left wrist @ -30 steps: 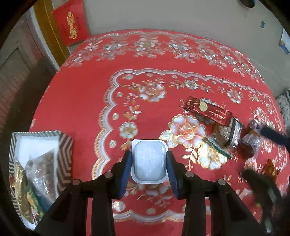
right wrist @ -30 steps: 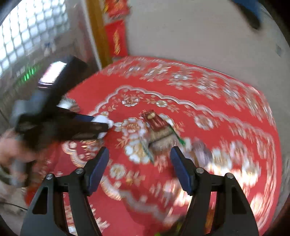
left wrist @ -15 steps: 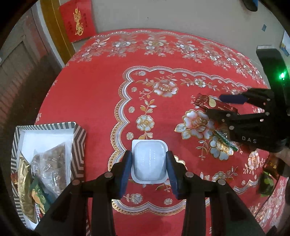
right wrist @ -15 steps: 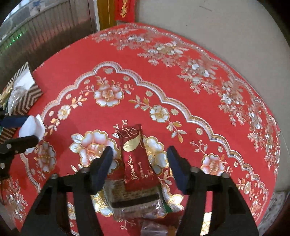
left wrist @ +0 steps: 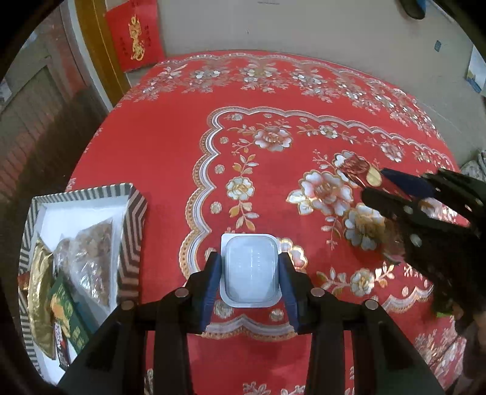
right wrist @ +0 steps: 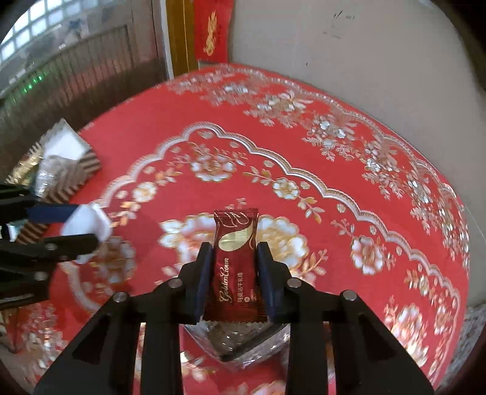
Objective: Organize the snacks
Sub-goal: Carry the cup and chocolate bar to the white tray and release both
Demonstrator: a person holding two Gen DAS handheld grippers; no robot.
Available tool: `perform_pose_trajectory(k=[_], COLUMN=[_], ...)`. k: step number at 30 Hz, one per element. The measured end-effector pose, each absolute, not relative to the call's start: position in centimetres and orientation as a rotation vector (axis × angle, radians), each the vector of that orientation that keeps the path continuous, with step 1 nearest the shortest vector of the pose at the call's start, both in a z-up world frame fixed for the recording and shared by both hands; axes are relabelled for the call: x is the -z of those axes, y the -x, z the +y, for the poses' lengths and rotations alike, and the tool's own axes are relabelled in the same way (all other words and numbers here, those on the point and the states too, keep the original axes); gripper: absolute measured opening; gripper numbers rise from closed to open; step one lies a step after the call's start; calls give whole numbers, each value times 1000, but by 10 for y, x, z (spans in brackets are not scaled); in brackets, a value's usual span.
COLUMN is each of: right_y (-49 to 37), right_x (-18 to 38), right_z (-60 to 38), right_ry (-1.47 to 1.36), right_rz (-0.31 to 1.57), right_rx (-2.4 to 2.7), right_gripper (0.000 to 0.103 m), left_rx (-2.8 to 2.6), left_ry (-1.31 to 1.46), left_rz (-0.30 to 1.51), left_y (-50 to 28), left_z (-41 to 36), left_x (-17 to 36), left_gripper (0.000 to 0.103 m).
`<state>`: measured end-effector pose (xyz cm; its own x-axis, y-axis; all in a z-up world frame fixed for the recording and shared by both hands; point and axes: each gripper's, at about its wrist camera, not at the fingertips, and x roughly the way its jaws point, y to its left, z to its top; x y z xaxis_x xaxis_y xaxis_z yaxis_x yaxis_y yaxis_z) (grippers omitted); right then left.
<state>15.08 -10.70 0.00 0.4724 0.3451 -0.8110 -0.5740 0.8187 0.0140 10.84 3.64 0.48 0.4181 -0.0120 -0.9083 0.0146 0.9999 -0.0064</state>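
Note:
My left gripper (left wrist: 249, 270) is shut on a white sealed plastic cup (left wrist: 249, 267) and holds it above the red flowered tablecloth (left wrist: 170, 145). The cup also shows at the left of the right wrist view (right wrist: 86, 226). My right gripper (right wrist: 234, 273) has its blue pads against both sides of a dark red Golden Crown snack packet (right wrist: 235, 267), which lies on top of a clear-wrapped snack (right wrist: 240, 340). The right gripper (left wrist: 391, 188) shows at the right of the left wrist view. A striped box (left wrist: 133, 231) with several snacks sits at the table's left edge.
The round table stands against a beige wall (left wrist: 303, 27). A red hanging with gold writing (left wrist: 135, 33) is at the back left. The striped box also shows far left in the right wrist view (right wrist: 76, 170).
My right gripper has come down and closed around the red packet. My left gripper has carried the white cup to the left, nearer the striped box.

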Motion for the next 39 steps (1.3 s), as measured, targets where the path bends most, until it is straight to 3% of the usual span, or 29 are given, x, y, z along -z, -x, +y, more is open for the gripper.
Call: perform_pose_trajectory(k=[18, 39], right_y=[-18, 7], right_x=[-40, -29], right_z=[-112, -123], right_ry=[178, 61], right_rz=[723, 724], right_rx=[-563, -467], right_gripper=[28, 28], left_rx=[-9, -16], left_ry=[-55, -63], left_rz=[1033, 970], left_y=[-36, -7], left_z=[26, 31], left_x=[-17, -25], left_gripper=[38, 38])
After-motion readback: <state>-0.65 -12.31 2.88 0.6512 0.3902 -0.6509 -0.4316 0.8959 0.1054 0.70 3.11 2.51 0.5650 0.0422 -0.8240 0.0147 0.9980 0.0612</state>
